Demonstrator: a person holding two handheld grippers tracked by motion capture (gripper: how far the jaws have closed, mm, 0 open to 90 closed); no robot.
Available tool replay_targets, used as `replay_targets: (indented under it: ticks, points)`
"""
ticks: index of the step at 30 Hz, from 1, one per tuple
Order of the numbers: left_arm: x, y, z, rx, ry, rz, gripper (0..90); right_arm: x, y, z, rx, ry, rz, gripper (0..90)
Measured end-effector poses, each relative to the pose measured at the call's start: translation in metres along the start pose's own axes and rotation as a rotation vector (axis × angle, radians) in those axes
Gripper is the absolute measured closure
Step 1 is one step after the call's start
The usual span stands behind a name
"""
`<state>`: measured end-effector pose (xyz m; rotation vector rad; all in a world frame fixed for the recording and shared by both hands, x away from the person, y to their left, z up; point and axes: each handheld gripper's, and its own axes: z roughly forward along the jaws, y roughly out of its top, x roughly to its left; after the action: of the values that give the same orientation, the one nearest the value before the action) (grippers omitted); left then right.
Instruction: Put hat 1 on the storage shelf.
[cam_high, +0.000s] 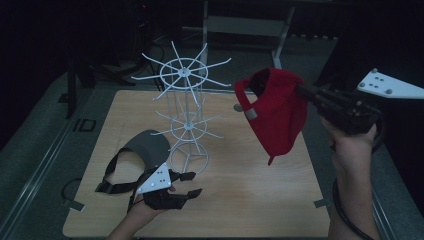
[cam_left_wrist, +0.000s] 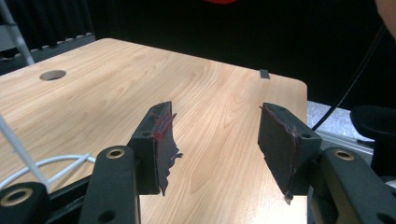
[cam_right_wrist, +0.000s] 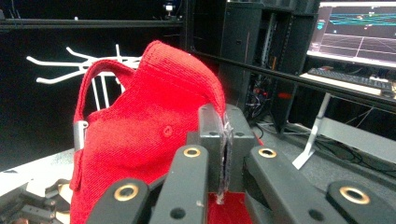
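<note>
A light wooden bench (cam_high: 240, 200) with rounded corners carries the things, with dark floor around it. Near its middle stands a white wire rack (cam_high: 186, 107) with two tiers of spoke-like arms on a ring base; the arms of its upper tier also appear pale against the dark in the right gripper view (cam_right_wrist: 70, 63).

A red knitted cap (cam_high: 276, 112) with a back strap and a small metal buckle hangs in the air above the right part of the bench, to the right of the rack and apart from it. The right hand-held gripper (cam_high: 309, 93) holds it up: in the right gripper view its jaws are pressed together on a fold of the red fabric (cam_right_wrist: 154, 140), with the cap draping down to the left of them.

On the bench left of the rack's base lies a grey visor (cam_high: 146, 145) with black straps, resting flat.

The left hand-held gripper (cam_high: 191, 184) sits low over the near left part of the bench, just beside the visor and the rack's base. Its jaws stand spread with nothing between them; in the left gripper view (cam_left_wrist: 217, 140) bare wood shows through the gap, and the pads (cam_left_wrist: 163, 140) look worn, with red threads on them.
</note>
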<state>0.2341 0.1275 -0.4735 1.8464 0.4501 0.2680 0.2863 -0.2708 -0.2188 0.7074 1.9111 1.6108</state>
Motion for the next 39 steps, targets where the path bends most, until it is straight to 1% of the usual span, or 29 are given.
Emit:
replay_targets:
  ticks: [1, 3, 6, 7, 8, 9, 14, 17, 19, 25, 28, 31, 33, 39]
  points:
    - [0.000, -0.001, 0.000, 0.001, 0.002, -0.003, 46.1, 0.000, 0.002, 0.004, 0.002, -0.004, -0.005, 88.6]
    - [0.001, -0.003, -0.001, 0.003, 0.006, -0.003, 46.1, 0.001, 0.005, 0.009, 0.005, 0.007, -0.002, 88.6]
    - [0.002, -0.005, -0.001, 0.002, 0.013, -0.013, 46.1, 0.005, 0.007, 0.020, 0.024, -0.005, -0.026, 88.5]
    - [0.002, -0.005, -0.001, 0.002, 0.013, -0.013, 46.1, 0.005, 0.007, 0.020, 0.024, -0.005, -0.026, 88.5]
    - [0.003, -0.006, -0.002, 0.003, 0.018, -0.016, 46.1, 0.006, 0.006, 0.024, 0.031, -0.003, -0.026, 88.5]
    - [0.003, -0.007, -0.002, 0.000, 0.018, -0.020, 46.1, 0.007, 0.003, 0.030, 0.049, -0.002, -0.030, 88.5]
    - [0.004, -0.009, -0.002, 0.008, 0.020, -0.024, 46.1, 0.010, -0.009, 0.040, 0.075, 0.017, -0.027, 88.5]
    - [0.003, -0.010, -0.001, 0.007, 0.019, -0.026, 46.1, 0.009, -0.016, 0.043, 0.076, 0.044, -0.015, 88.4]
    - [0.003, -0.011, -0.001, 0.012, 0.022, -0.019, 46.1, 0.009, -0.020, 0.045, 0.085, 0.047, -0.016, 88.4]
    - [0.003, -0.013, -0.001, 0.014, 0.023, -0.025, 46.1, 0.010, -0.035, 0.050, 0.116, 0.065, -0.008, 88.3]
    - [0.003, -0.014, -0.001, 0.009, 0.021, -0.027, 46.1, 0.010, -0.043, 0.053, 0.115, 0.093, -0.005, 88.1]
    - [0.003, -0.015, -0.001, 0.013, 0.025, -0.025, 46.1, 0.010, -0.050, 0.055, 0.115, 0.108, 0.005, 87.7]
    - [0.002, -0.017, -0.001, 0.013, 0.026, -0.028, 46.1, 0.010, -0.053, 0.055, 0.117, 0.115, 0.016, 87.4]
    - [0.003, -0.018, -0.003, 0.016, 0.031, -0.031, 46.1, 0.009, -0.060, 0.055, 0.130, 0.123, 0.027, 85.8]
